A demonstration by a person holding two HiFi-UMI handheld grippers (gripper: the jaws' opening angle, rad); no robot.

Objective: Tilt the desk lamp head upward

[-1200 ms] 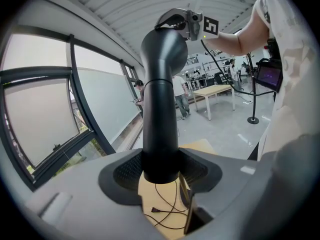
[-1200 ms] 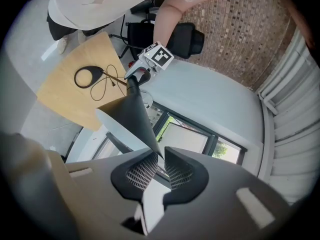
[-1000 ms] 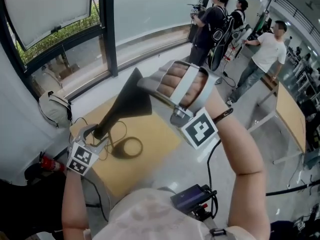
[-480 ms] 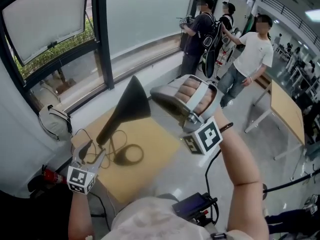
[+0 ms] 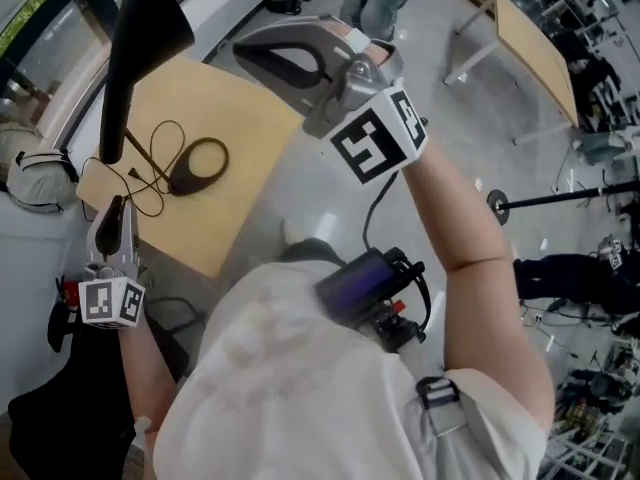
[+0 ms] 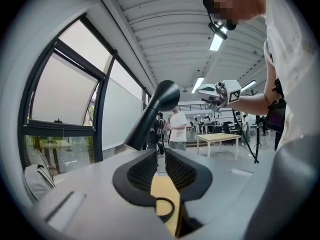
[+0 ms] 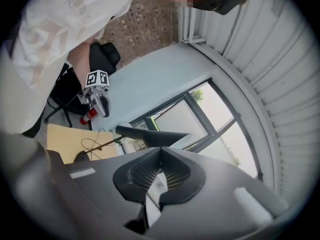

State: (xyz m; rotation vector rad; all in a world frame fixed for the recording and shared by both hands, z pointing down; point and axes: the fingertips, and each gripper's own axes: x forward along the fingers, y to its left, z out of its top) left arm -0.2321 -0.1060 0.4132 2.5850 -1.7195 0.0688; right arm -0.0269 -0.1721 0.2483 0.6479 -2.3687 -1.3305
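The black desk lamp stands on the wooden table (image 5: 230, 118), its cone head (image 5: 140, 18) high at the upper left and its ring base (image 5: 200, 163) beside a loose cord. My left gripper (image 5: 111, 211) hangs low off the table's near corner, clear of the stem. Its jaws are closing with a narrow gap and nothing between them (image 6: 159, 156). My right gripper (image 5: 242, 52) is raised to the right of the lamp head, apart from it, shut on nothing (image 7: 160, 156). The lamp head (image 6: 167, 93) rises beyond the left jaws, and the lamp head (image 7: 150, 136) lies beyond the right ones.
A red fire extinguisher (image 7: 87, 116) and a pale bag (image 5: 35, 183) lie on the floor by the window wall. Another wooden table (image 5: 535, 38) stands at the upper right. People (image 6: 176, 129) stand in the hall behind the lamp.
Both grippers have come off the lamp: the left one dropped below the table corner and narrowed its jaws, and the right one drew back from the head and shut. The head view swung steeply down.
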